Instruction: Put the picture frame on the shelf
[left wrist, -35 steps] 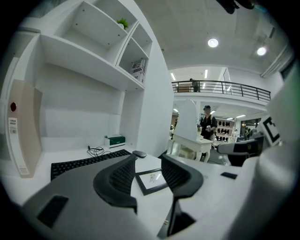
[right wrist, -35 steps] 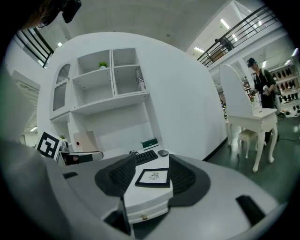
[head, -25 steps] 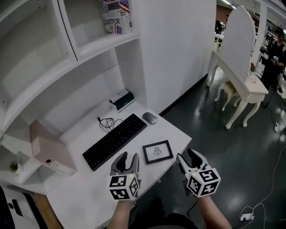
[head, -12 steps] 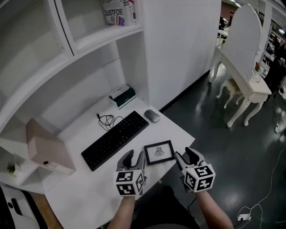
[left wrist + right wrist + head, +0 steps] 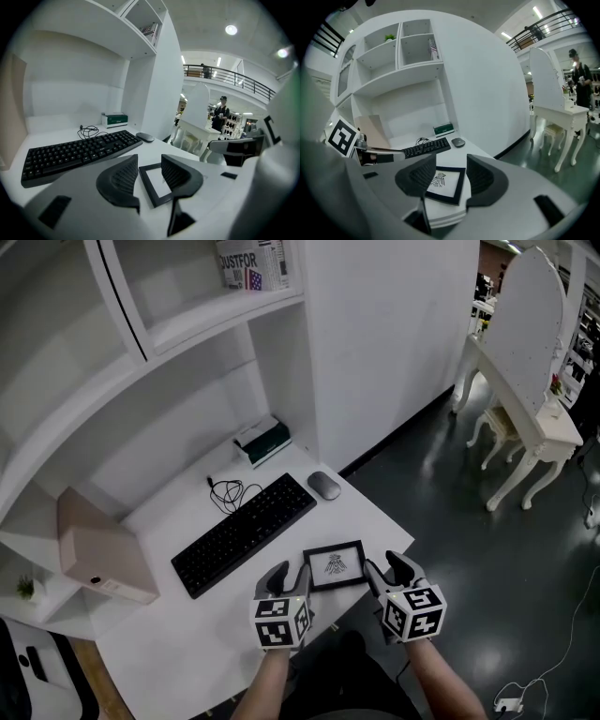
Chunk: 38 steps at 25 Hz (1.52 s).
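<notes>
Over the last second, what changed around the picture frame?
Both closed in on the picture frame: the left hand-held gripper moved right to its near-left corner, and the right hand-held gripper edged left toward its right side. Neither grips it; jaws apart. It stays flat on the desk; keyboard and mouse unmoved.

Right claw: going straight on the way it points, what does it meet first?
Likely the frame, lying flat on the desk just ahead of the right claw, jaws open; depth is unclear.
</notes>
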Motion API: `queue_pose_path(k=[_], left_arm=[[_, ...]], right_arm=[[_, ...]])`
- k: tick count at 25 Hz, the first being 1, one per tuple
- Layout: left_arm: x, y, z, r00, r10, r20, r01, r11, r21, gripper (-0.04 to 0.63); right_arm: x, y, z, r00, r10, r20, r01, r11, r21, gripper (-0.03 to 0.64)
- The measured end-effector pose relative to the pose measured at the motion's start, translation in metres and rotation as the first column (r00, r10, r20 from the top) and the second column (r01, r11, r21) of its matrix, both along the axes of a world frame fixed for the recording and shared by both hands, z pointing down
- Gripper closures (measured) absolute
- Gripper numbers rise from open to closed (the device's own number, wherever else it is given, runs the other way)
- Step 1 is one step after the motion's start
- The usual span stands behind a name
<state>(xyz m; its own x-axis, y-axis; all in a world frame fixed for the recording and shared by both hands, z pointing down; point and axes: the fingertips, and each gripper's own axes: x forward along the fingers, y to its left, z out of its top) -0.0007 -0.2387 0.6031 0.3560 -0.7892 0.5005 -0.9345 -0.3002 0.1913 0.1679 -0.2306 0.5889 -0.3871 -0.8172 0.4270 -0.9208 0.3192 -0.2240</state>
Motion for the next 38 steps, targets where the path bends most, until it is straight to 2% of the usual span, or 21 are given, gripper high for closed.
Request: queue_pose_path(k=[15, 25, 30, 38], left_arm=[[0.017, -0.008, 0.062, 0.997, -0.001, 0.075, 0.013, 0.986, -0.164, 0.446], [0.019, 0.0, 0.099, 0.999, -0.009, 0.047, 0.024, 0.946, -0.322, 0.446], [0.02, -0.002, 0.097, 0.999, -0.017, 0.033, 0.027, 0.938, -0.346, 0.446], [0.021, -0.002, 0.097, 0.999, -0.013, 0.053, 0.031, 0.927, -0.374, 0.469]], right_arm=[[0.015, -0.013, 0.014, 1.0, -0.017, 0.021, 0.018, 0.999, -0.036, 0.423], [0.016, -0.014, 0.025, 0.999, -0.03, 0.021, 0.032, 0.997, -0.065, 0.423], [0.016, -0.014, 0.027, 0.999, -0.051, 0.011, 0.052, 0.996, -0.07, 0.428], [0.005, -0.019, 0.044, 0.995, -0.094, -0.017, 0.091, 0.99, -0.11, 0.451]])
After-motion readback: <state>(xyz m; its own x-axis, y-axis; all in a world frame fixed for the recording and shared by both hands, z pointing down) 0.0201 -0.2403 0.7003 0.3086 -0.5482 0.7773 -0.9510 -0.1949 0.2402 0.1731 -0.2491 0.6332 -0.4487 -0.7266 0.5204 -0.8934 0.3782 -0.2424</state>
